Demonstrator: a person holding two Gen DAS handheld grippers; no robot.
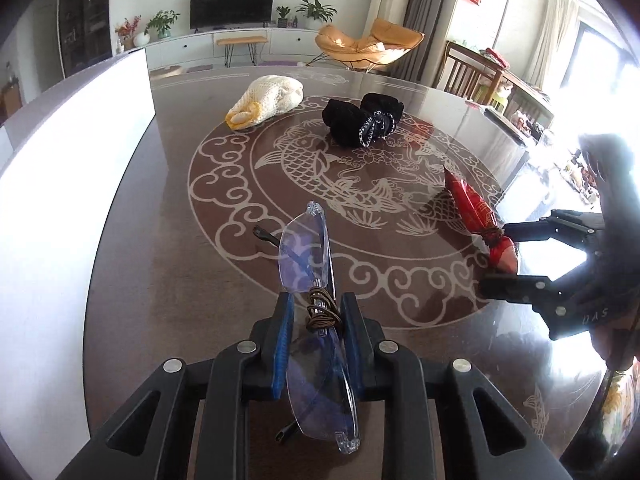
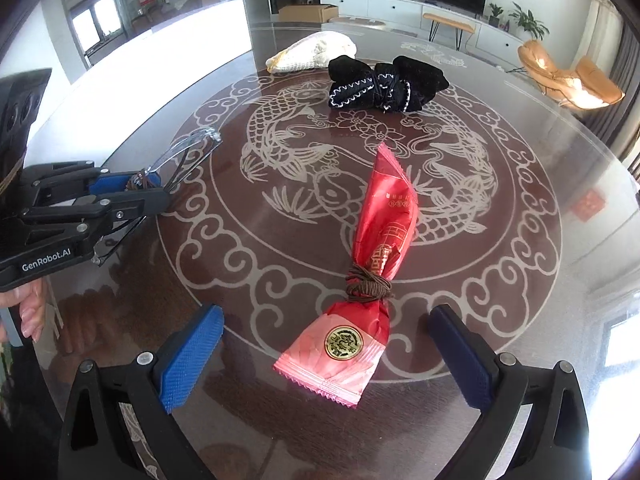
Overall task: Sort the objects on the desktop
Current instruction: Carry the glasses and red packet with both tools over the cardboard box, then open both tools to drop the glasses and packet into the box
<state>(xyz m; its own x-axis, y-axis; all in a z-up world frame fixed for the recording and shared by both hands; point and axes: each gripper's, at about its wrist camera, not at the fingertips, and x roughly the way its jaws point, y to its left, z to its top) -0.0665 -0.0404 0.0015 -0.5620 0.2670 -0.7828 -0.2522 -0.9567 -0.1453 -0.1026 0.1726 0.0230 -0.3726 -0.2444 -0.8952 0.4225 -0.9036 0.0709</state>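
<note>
Pinching the folded glasses (image 1: 310, 276) at their cord-wrapped middle, the left tongs (image 1: 316, 320) could let the lenses slip or twist. Right tongs (image 2: 326, 344) stand spread around the red packet (image 2: 360, 292) lying on the table (image 2: 520, 320).

"GenRobot.AI" on left hand-held gripper (image 2: 160, 190)

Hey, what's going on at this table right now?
A person is sorting things on a patterned table with two handheld grippers. The left gripper is shut on folded glasses bound with brown cord. The right gripper, jaws open, hovers around a red packet. A black bundle and a cream bundle lie farther back.
</note>
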